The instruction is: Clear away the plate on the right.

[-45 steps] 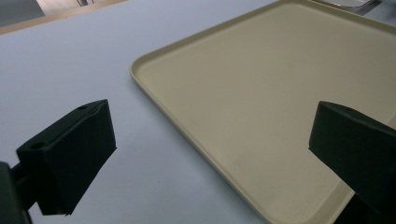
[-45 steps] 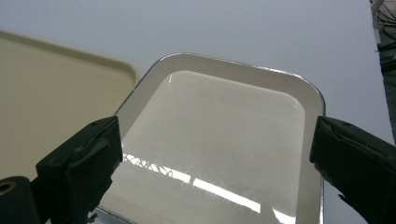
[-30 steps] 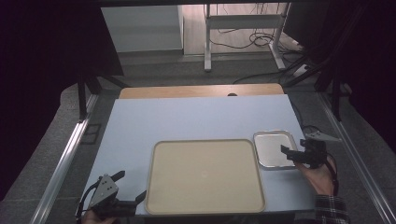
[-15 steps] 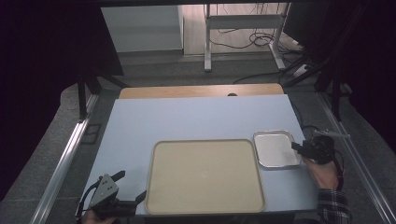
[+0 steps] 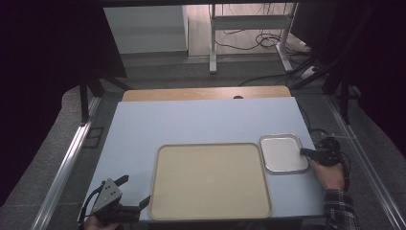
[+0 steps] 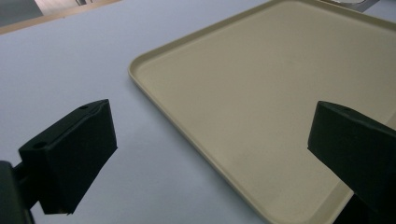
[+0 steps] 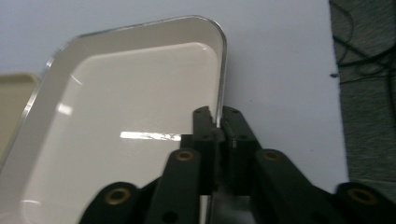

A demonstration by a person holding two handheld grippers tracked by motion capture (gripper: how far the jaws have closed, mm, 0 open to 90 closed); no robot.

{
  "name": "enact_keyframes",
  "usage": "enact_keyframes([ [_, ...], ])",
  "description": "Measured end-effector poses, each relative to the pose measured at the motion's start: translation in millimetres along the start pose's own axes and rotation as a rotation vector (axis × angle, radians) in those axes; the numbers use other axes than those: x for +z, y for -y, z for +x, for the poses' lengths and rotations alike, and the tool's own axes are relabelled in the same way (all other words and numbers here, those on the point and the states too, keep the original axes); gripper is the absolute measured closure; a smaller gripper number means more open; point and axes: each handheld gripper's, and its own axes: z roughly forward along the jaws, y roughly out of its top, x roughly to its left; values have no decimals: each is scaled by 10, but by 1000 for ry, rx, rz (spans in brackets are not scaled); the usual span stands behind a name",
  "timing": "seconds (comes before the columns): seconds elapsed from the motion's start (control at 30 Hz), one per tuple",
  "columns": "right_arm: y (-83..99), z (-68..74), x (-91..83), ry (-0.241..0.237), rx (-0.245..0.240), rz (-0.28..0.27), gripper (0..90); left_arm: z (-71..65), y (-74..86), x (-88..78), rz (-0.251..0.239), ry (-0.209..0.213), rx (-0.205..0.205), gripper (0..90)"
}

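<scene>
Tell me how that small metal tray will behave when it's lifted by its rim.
The metal tray looks thin and rigid, so it should stay flat. Its shiny surface suggests it could slip. The right gripper pinches only one edge, so the far side will probably sag or swing.

Grey floor [image 5: 158, 72], dark surrounds, pale wall [image 5: 143, 28]

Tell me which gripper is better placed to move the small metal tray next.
Right. The right gripper is shut on the metal tray rim, having just closed. The left gripper stands open near the beige tray, away from the metal one.
</scene>
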Motion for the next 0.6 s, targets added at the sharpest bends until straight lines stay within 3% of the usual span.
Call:
enact_keyframes([
  [0.13, 0, -40, -38, -15, 64, -30, 889, -2, 0, 1, 0, 0, 1, 9],
  [0.3, 6, -68, -99, 1, 84, -46, 890, -5, -2, 4, 1, 0, 4, 9],
  [0.4, 21, -88, -135, -17, 109, -61, 891, -9, -4, 6, 2, -1, 7, 9],
  [0.6, 26, -58, -201, -38, 111, -85, 890, -9, -4, 6, 2, 0, 7, 10],
])
